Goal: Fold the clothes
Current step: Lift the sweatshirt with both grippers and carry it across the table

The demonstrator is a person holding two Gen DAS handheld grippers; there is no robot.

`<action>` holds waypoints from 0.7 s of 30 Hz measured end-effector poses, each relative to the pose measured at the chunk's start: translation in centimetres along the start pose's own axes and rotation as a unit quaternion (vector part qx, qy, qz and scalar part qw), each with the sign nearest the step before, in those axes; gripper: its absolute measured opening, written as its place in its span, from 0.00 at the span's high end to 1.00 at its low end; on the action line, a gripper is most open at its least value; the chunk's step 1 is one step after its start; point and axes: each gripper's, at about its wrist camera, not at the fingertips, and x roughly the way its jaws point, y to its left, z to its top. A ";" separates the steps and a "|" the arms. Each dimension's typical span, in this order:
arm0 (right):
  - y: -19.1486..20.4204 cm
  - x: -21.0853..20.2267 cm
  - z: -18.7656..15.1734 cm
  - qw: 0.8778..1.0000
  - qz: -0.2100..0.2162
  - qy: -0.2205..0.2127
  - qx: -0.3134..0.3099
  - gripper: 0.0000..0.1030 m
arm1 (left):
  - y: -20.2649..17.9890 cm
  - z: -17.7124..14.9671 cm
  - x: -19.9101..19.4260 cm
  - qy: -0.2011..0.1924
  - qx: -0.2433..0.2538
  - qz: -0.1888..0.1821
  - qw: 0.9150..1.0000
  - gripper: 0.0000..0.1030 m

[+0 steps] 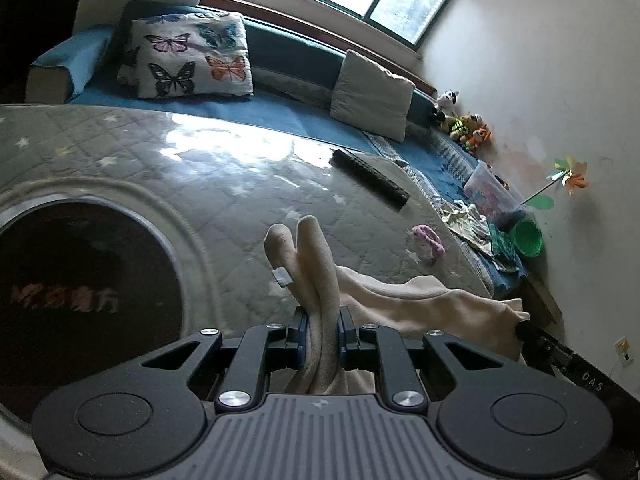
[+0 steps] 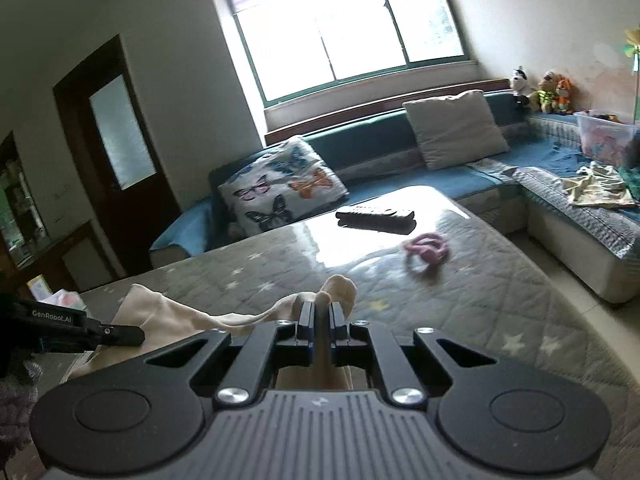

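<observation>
A: Holding the cream garment (image 1: 420, 300) with both claws, each one pinched down on a bunched edge. Left claw (image 1: 322, 330) clamped tight, two rolled lobes of cloth poking out ahead of its tips, a small white tag just left of them. Right claw (image 2: 321, 322) closed the same way, a knob of fabric standing up right in front of it.

B: Stretched between the two, then?

A: Yes. Running slack from one claw to the other, lifted over the quilted surface (image 1: 200, 184), sagging in the middle. Rest of the cloth hanging below the claws, out of sight.

B: Stage of the fold?

A: Hard to judge. Fits spreading out flat as well as carrying one edge over to meet another.

B: Advice either way?

A: Keep both grips firm and level, draw the claws apart until the span loses its wrinkles, avoid twisting the wrists. Watch the pink scrunchie (image 2: 426, 249) ahead and right of the right claw, and the dark remote (image 2: 376, 219) farther ahead. Lay the cloth short of both.
</observation>
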 end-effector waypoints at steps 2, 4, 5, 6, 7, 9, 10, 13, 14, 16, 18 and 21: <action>-0.8 0.3 0.4 1.000 -0.006 -0.001 0.003 0.94 | -0.6 0.3 0.8 0.005 0.006 0.001 1.000 0.87; -1.5 0.6 0.7 1.000 -0.011 0.000 0.004 0.94 | -1.2 0.6 1.4 0.008 0.011 0.001 1.000 0.88; -1.8 0.7 0.8 1.000 -0.014 0.000 0.005 0.94 | -1.5 0.6 1.7 0.009 0.013 0.001 1.000 0.88; -2.2 0.9 1.0 1.000 -0.016 0.001 0.005 0.94 | -1.8 0.7 2.0 0.009 0.018 0.002 1.000 0.89; -2.5 1.1 1.0 1.000 -0.018 0.003 0.006 0.94 | -2.0 0.7 2.3 0.008 0.022 0.005 1.000 0.89; -3.0 1.6 1.0 1.000 -0.027 0.007 0.005 0.94 | -2.2 0.7 3.0 0.012 0.027 0.011 1.000 0.92; -3.3 1.9 0.9 0.999 -0.032 0.009 0.005 0.94 | -2.2 0.8 3.3 0.014 0.028 0.013 0.999 0.93; -4.1 2.6 0.6 0.999 -0.050 0.014 0.005 0.93 | -2.2 0.8 3.7 0.016 0.031 0.016 0.999 0.93; -4.4 2.8 0.5 0.998 -0.057 0.015 0.006 0.91 | -2.1 0.8 3.8 0.017 0.032 0.019 0.999 0.92; -4.8 3.1 0.2 0.998 -0.067 0.018 0.005 0.90 | -1.9 0.8 3.9 0.019 0.032 0.025 0.999 0.92; -4.8 3.1 0.1 0.998 -0.067 0.018 0.004 0.90 | -1.7 0.8 4.0 0.021 0.031 0.030 0.999 0.91; -4.8 3.1 0.0 0.998 -0.067 0.020 0.002 0.83 | -1.5 0.6 4.2 0.024 0.029 0.034 0.999 0.91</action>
